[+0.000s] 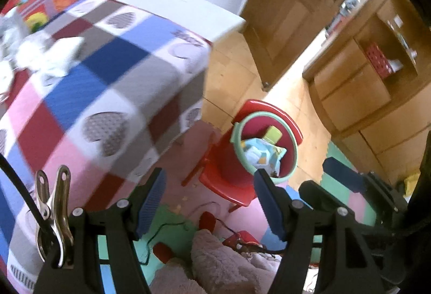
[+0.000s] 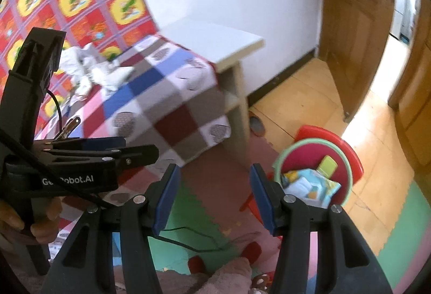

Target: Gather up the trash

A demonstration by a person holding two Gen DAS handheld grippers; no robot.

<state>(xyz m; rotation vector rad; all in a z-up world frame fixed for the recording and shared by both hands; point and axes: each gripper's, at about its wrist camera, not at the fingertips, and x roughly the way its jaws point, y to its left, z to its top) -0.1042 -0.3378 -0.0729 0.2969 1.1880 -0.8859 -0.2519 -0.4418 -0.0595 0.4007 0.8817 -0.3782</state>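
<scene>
Trash: crumpled white tissues [image 1: 45, 54] piled on the checked bedspread [image 1: 107, 94], way up at about 10 o'clock from the left gripper's camera. Same pile [image 2: 105, 73] shows at roughly 10 o'clock in the right one too.

Left gripper [image 1: 208, 202]: jaws sitting fairly wide apart, blue pads bare, nothing between them but floor mat. Not holding a thing.

Right gripper [image 2: 214, 198]: also parted, a bit narrower I'd say, and empty as well. Only foam mat shows through the gap.

Nearest stuff: colourful foam floor mat [image 1: 177, 210] right under both tools, plus some fuzzy pinkish slippers [image 1: 215, 264] at 6 o'clock, and a loose black cable.

Bin: red bucket with a mint-green rim [image 1: 265, 145] parked on a little red chair [image 1: 229, 180], about 1 o'clock from the left gripper. It's already got a light blue wrapper [image 1: 260, 155] and a green-capped item in it.

Further out: white shelf at the end of the bed, wooden door and cabinets beyond at 2 o'clock.

Step in hand: looks like the in-between bit, both hands empty and off the bin, so I'd guess the next piece is due.

Next move: swing over toward 10 o'clock, get one set of pads around a tissue wad, pinch gently since it's soft and squashy, then carry it to the bucket.
</scene>
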